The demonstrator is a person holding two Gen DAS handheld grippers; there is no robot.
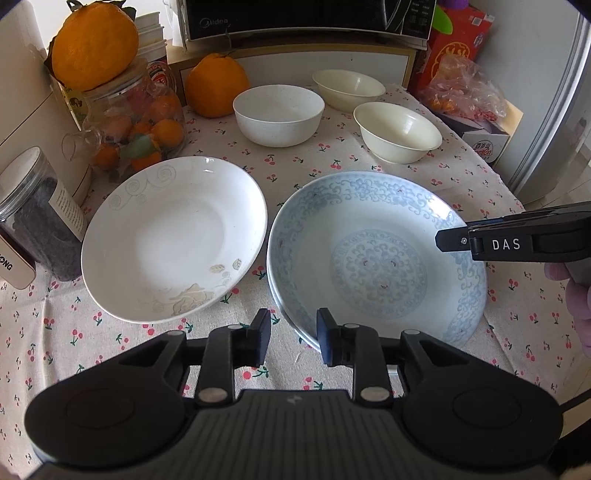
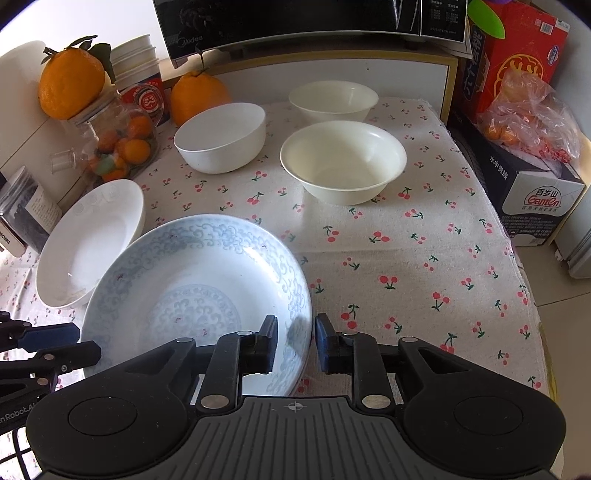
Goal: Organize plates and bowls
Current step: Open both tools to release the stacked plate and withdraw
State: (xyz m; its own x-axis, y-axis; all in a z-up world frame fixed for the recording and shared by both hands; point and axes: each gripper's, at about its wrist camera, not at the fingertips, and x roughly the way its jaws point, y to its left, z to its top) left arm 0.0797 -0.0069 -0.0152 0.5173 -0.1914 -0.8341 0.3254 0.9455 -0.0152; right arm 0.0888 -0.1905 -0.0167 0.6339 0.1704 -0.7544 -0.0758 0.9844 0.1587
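Observation:
A blue-patterned plate (image 1: 376,258) (image 2: 199,288) lies on the cherry-print cloth, and a second rim shows just beneath it. My left gripper (image 1: 294,326) straddles its near left rim, open, with the pads apart from the rim. On the opposite side my right gripper (image 2: 295,328) (image 1: 454,240) straddles the rim the same way, open, one finger over the plate and one outside. A white plate with a grey flower pattern (image 1: 173,240) (image 2: 88,243) sits to the left. Behind stand a white bowl (image 1: 279,114) (image 2: 221,136) and two cream bowls (image 1: 397,133) (image 1: 349,88).
A glass jar of small oranges (image 1: 140,125), a dark jar (image 1: 37,214) and a large orange (image 1: 216,85) crowd the left. A microwave (image 1: 306,18) stands at the back, with boxes and a plastic bag (image 2: 532,118) on the right. The table edge (image 2: 539,314) drops off at the right.

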